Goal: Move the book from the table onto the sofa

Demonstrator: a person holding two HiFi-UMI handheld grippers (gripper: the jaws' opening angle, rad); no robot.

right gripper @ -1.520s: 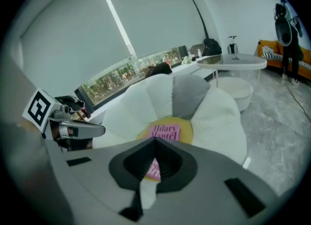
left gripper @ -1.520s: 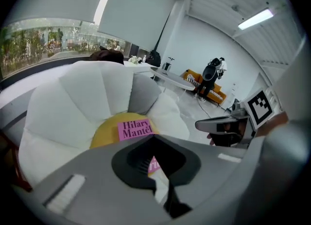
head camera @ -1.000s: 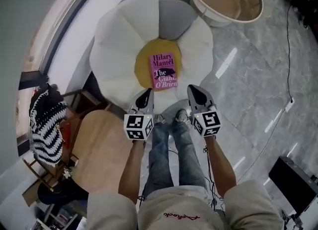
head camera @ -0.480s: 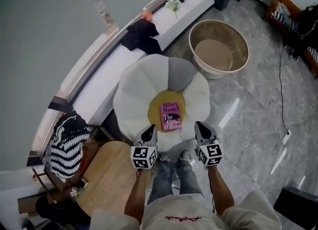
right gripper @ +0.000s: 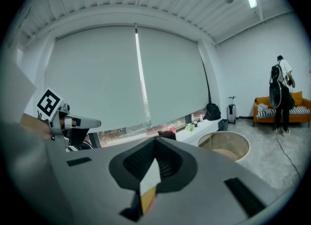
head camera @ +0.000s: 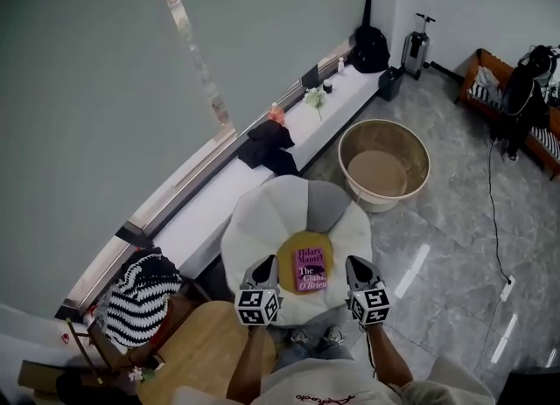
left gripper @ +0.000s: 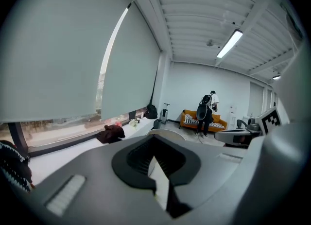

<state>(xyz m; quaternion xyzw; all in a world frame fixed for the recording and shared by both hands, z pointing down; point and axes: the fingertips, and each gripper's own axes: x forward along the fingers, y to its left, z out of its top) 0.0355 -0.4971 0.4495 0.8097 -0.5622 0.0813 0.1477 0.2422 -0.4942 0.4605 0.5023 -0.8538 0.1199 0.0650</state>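
The pink book [head camera: 311, 269] lies flat on the yellow middle of the white flower-shaped sofa [head camera: 262, 233]. Both grippers hang raised well above it, on the side nearer me. My left gripper [head camera: 265, 268] is to the book's left and my right gripper [head camera: 357, 268] to its right, neither touching it. Both are shut and hold nothing. In the left gripper view the left gripper's [left gripper: 155, 140] jaws are pressed together and point level across the room; the right gripper view shows the right gripper [right gripper: 156, 144] the same way. The round wooden table [head camera: 197, 355] is at the lower left.
A beige round tub [head camera: 383, 163] stands on the grey floor behind the sofa. The white window ledge [head camera: 219, 198] carries dark clothing [head camera: 267, 145] and small items. A striped bag [head camera: 140, 300] sits by the table. A person [left gripper: 206, 112] stands at an orange couch [head camera: 499, 97]. A cable [head camera: 493, 211] crosses the floor.
Both grippers have risen together, still shut, and the head view has lifted to show much more of the room. The book has stayed where it lay on the sofa.
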